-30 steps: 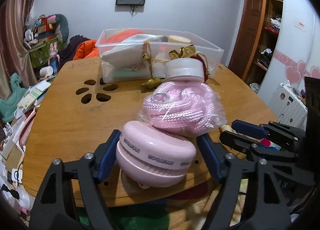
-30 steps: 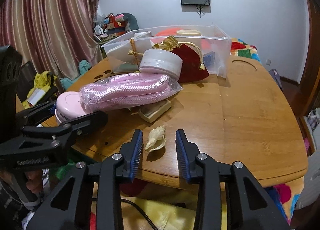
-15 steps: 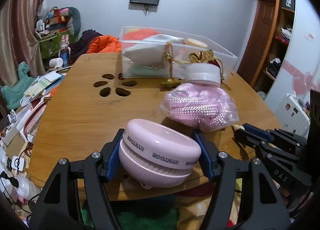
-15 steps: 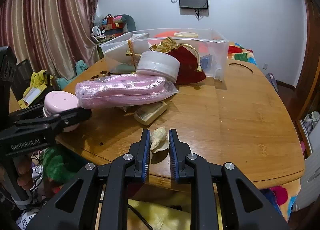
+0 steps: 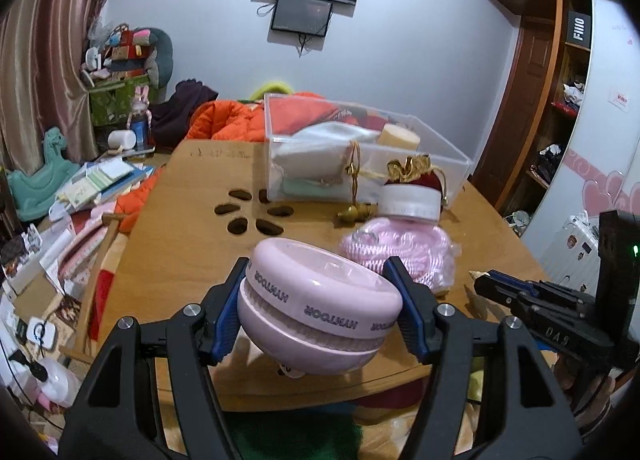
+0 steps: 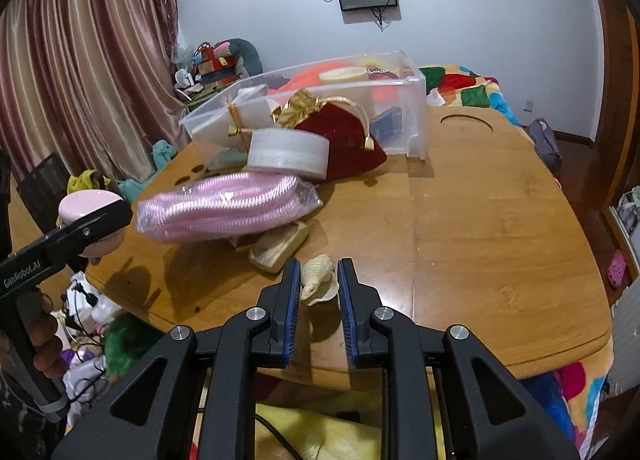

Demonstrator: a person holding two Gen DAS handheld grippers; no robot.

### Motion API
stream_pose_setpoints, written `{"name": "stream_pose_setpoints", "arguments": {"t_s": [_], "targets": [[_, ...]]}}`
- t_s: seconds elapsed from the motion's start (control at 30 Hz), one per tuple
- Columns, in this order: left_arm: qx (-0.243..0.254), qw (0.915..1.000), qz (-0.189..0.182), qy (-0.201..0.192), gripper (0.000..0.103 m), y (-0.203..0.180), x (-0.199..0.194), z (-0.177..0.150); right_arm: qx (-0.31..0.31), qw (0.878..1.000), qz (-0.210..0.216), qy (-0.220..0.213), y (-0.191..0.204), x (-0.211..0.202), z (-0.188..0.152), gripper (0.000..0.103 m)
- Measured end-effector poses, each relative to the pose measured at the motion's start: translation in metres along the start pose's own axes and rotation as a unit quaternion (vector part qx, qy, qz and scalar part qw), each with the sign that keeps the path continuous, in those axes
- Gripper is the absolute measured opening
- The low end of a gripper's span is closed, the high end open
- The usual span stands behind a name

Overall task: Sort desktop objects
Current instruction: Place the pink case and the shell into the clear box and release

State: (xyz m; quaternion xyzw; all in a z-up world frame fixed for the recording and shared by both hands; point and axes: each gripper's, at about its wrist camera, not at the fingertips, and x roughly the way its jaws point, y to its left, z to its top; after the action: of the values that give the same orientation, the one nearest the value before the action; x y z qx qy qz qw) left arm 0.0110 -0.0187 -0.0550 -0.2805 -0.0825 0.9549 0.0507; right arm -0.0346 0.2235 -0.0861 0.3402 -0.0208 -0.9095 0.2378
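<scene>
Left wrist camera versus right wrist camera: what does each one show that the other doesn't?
Only the left wrist view shows the "HYHTOOR" lettering on the pink round case clamped in the left tool, and the paw-shaped cutouts. Only the right wrist view shows the seashell between the right tool's fingers, plus a small tan box. Both show the clear bin, red pouch, white jar and bagged pink rope.

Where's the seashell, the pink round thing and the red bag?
seashell (image 6: 317, 278), right wrist view, ribbed body.
pink round case (image 5: 320, 310), left wrist view, lettered side band.
red pouch (image 6: 340, 140), right wrist view, velvet front.
</scene>
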Motion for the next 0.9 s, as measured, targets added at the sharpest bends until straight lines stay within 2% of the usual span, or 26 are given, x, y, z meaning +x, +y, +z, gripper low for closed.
{"name": "stream_pose_setpoints", "arguments": {"t_s": [0.33, 0.57, 0.67, 0.9], "targets": [[0.009, 0.9995, 0.004, -0.030, 0.065, 0.004, -0.010, 0.031, 0.018, 0.999, 0.012, -0.030, -0.017, -0.021, 0.046, 0.017], [0.012, 0.9993, -0.014, -0.032, 0.065, 0.004, -0.001, 0.055, 0.012, 0.999, 0.015, -0.043, -0.025, -0.029, 0.075, 0.017], [0.019, 0.9990, -0.011, -0.038, 0.065, 0.003, 0.003, 0.066, 0.001, 0.999, 0.010, -0.052, -0.026, -0.030, 0.089, 0.017], [0.000, 0.9986, -0.029, -0.044, 0.065, 0.014, 0.017, 0.094, -0.012, 0.998, 0.005, -0.062, -0.030, -0.020, 0.117, 0.017]]}}
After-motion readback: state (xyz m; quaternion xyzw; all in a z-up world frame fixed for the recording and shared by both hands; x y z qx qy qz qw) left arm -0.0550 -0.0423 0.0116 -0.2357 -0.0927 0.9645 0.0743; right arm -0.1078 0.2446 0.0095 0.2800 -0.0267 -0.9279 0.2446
